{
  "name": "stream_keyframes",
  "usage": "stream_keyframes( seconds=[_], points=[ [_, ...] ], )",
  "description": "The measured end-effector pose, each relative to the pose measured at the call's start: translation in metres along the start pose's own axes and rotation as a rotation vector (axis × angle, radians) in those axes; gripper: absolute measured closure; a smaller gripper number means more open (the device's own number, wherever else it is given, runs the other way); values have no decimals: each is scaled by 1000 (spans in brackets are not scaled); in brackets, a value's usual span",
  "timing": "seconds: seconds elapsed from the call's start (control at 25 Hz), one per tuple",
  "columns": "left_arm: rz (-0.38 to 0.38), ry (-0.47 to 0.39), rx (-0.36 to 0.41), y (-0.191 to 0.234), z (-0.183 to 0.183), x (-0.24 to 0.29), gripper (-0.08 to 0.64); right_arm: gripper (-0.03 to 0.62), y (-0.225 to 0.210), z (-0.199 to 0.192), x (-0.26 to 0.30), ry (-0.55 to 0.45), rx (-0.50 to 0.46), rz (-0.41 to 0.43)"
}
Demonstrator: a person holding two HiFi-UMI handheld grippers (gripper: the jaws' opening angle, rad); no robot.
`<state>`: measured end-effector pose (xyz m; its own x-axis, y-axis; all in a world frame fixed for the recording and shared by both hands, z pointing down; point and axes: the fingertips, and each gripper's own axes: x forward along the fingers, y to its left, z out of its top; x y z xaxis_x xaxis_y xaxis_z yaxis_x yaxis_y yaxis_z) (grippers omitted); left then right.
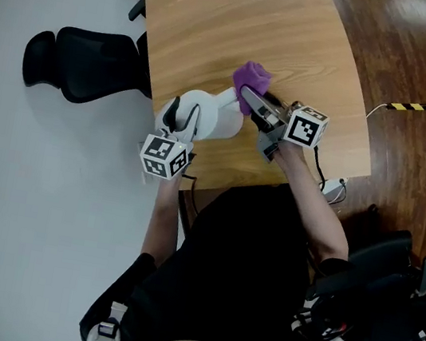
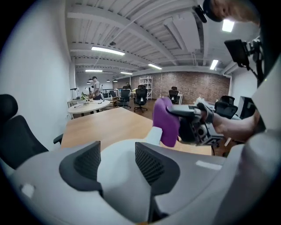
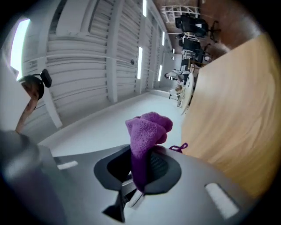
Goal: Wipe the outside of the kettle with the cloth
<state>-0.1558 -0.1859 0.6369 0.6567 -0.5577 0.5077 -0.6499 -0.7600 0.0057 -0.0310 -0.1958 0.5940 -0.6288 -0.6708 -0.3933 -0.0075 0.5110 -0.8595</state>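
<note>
"While the left gripper [image 2: 117, 161] clamped its jaws on the white kettle [image 1: 216, 115], where did the kettle stand?"

"On the wooden table [image 1: 222, 21]. Right of the kettle, the right gripper [image 3: 139, 169] pinched the purple cloth [image 1: 251, 76], bunched at the kettle's spout end."

"How would they handle?"

"The kettle looked rigid and smooth, probably slippery, so I judged its handle side the place to hold. The cloth seemed soft and light, best gripped by a fold."

"Any writing?"

"None I could read, only square patterns on the marker cubes [image 1: 307, 127]."
</note>
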Motion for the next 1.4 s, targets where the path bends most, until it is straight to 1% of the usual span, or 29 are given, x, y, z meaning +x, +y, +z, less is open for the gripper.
stream_keyframes(
  seconds=[0.04,0.12,0.2,0.24,0.32,0.4,0.48,0.56,0.68,0.8,0.88,0.92,0.96,1.0,1.04,1.08,1.12,1.16,1.2,1.24,1.28,1.32,1.36,1.4],
  points=[
    [7,14,16,-2,-3,2,554,540,-3,-1,7,33,-8,0],
    [11,18,28,-5,-5,2,554,540,-26,-15,11,91,38,-26],
    [16,7,42,-4,-5,3,554,541,-50,-21,9,74,87,-30],
    [19,2,49,-3,-5,4,554,541,-70,-27,4,67,115,-71],
    [26,-4,59,-2,-6,5,554,541,-124,-48,-14,65,187,-189],
    [28,-6,63,-3,-7,4,554,541,-172,-69,-32,56,261,-282],
    [27,-7,64,-2,-7,3,554,541,-211,-88,-46,59,310,-372],
    [28,-9,66,-1,-8,4,555,543,-239,-106,-56,81,348,-453],
    [34,-14,68,-2,-9,6,555,557,-258,-130,-65,109,395,-528],
    [42,-24,66,0,-10,4,555,555,-254,-153,-66,222,386,-559],
    [31,-25,62,1,-10,4,555,546,-249,-154,-71,258,389,-572],
    [24,-23,60,1,-10,4,555,545,-242,-143,-76,244,370,-578],
    [18,-22,60,0,-10,3,555,545,-228,-123,-77,207,332,-566],
    [16,-21,62,0,-9,3,555,545,-205,-96,-72,152,281,-520],
    [17,-22,65,1,-7,2,555,545,-172,-66,-59,93,225,-433],
    [20,-23,69,3,-6,2,555,545,-131,-39,-42,49,170,-323],
    [25,-25,73,4,-5,2,555,545,-88,-18,-24,34,115,-218],
    [29,-26,76,4,-4,1,555,545,-48,-6,-8,56,52,-143],
    [34,-27,80,4,-3,0,555,545,-15,-5,7,120,-31,-106],
    [40,-28,83,3,-3,-1,555,545,10,-14,19,218,-140,-109],
    [46,-30,86,2,-3,-2,555,545,23,-28,31,334,-275,-143],
    [51,-32,87,1,-3,-3,555,544,28,-44,41,450,-426,-195],
    [54,-34,87,1,-3,-4,555,543,26,-59,50,555,-571,-250],
    [56,-35,86,1,-3,-3,555,540,20,-73,56,651,-683,-294]
  ],
)
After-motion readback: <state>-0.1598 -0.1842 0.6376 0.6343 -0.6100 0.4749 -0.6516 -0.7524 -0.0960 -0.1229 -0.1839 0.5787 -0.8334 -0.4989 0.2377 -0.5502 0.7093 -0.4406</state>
